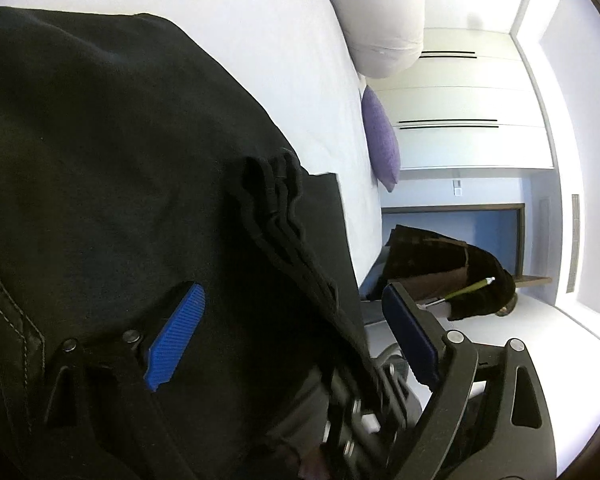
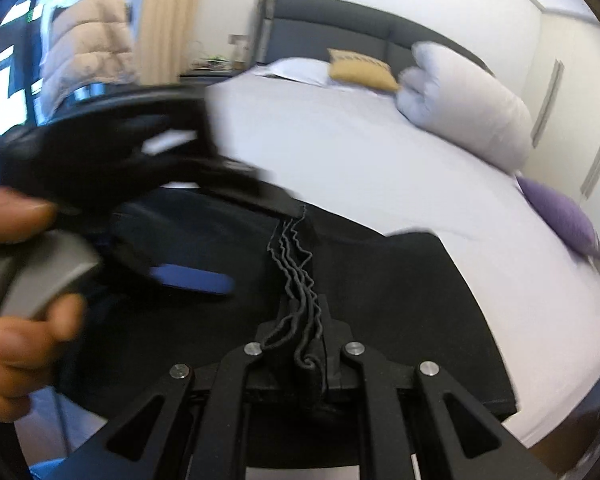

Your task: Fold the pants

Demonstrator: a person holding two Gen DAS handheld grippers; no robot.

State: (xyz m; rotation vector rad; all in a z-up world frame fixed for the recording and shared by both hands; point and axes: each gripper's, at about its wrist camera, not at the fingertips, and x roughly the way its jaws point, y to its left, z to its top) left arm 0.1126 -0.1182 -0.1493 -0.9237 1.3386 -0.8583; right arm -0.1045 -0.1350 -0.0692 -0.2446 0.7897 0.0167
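Pants (image 2: 400, 288) of black, matte woven cloth lie across the lower half of the right wrist view, spread on the pale sheet of the bed (image 2: 340, 152); a stack of wavy hem edges runs down the middle of that frame into the right gripper (image 2: 310, 354), whose jaws are pressed together on those layers. In the left wrist view the left gripper (image 1: 296, 340) stands wide apart, its ribbed blue pads (image 1: 176, 336) on either side of the same bunched edges, not pressing them. A hand (image 2: 16, 320) grips its grey handle at the lower left of the right wrist view, blurred.

To do the fold well, the clamped edges should probably stay stacked and even while being carried, and the free tool should likely retake the cloth away from the hems so the fabric stays taut and flat. Grey contrast stitching shows at the left edge of the left wrist view. A puffy white rolled duvet (image 2: 468, 108) and a purple cushion (image 2: 560, 216) sit at the right
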